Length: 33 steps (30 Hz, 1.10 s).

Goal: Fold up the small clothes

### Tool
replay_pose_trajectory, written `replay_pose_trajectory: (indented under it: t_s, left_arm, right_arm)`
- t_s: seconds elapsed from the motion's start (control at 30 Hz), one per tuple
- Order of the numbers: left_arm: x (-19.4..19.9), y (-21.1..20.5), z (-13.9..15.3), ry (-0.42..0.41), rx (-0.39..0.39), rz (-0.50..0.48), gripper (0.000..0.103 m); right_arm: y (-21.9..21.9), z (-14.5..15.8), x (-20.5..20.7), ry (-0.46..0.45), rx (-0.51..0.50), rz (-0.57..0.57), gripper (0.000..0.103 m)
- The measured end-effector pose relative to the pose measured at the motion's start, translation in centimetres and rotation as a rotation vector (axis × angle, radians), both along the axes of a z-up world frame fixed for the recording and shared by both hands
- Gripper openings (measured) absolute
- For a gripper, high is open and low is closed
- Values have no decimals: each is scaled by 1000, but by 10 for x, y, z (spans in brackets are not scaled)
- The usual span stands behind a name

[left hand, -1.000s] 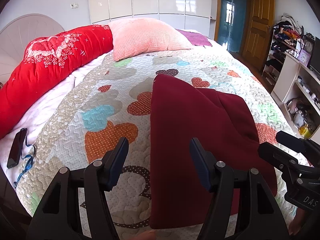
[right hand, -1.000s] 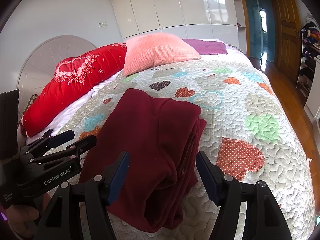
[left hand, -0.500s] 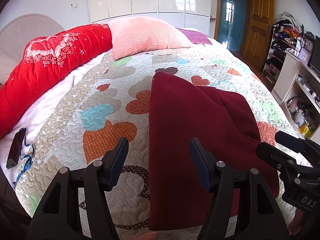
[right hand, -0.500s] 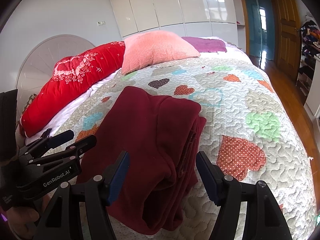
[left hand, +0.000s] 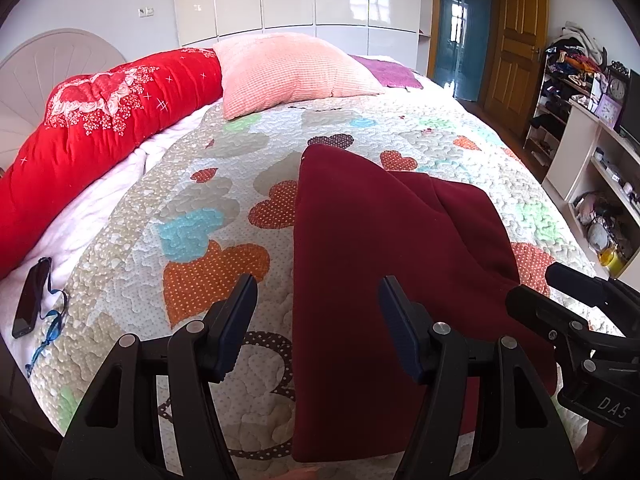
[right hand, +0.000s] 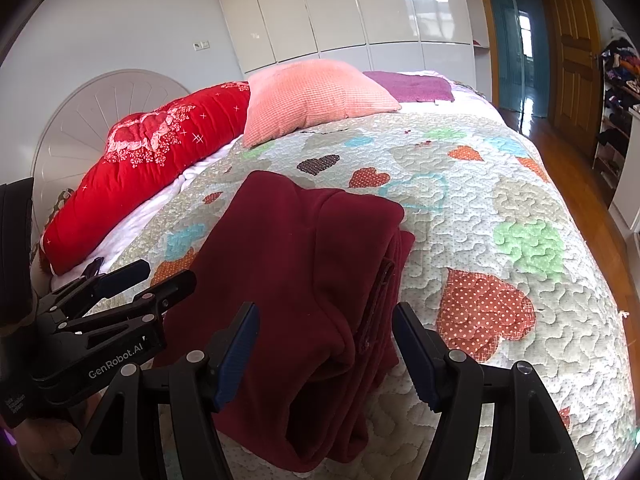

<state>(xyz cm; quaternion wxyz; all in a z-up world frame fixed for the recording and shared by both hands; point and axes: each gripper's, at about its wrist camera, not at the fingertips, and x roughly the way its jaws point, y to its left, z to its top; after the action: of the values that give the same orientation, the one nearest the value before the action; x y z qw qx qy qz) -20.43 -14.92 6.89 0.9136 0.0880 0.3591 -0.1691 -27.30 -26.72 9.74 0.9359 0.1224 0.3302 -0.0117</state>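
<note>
A folded dark red garment (left hand: 372, 264) lies on the heart-patterned quilt (left hand: 192, 216), its stacked layers showing along the right edge (right hand: 376, 304). My left gripper (left hand: 316, 300) hovers open above the garment's left edge, nothing between its fingers. Over the garment's near right part my right gripper (right hand: 324, 328) is open too, holding nothing. Each gripper shows in the other's view: the right gripper (left hand: 560, 300) at the far right, the left gripper (right hand: 156, 278) at the lower left.
A red bolster (left hand: 92, 120) and a pink pillow (left hand: 288, 72) lie at the bed's head, a purple cloth (left hand: 388, 72) behind. A phone with a blue cord (left hand: 30, 304) rests on the left bed edge. Shelves (left hand: 592, 168) and a wooden door (left hand: 516, 36) stand right.
</note>
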Motion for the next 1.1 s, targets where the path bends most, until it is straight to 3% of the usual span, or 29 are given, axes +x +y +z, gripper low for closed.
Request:
replay_pose_trajectory:
  t_s: [1.1]
  left_arm:
    - [3, 0, -5, 10, -2, 13, 63]
  right_arm:
    - [9, -6, 4, 23, 9, 0, 68]
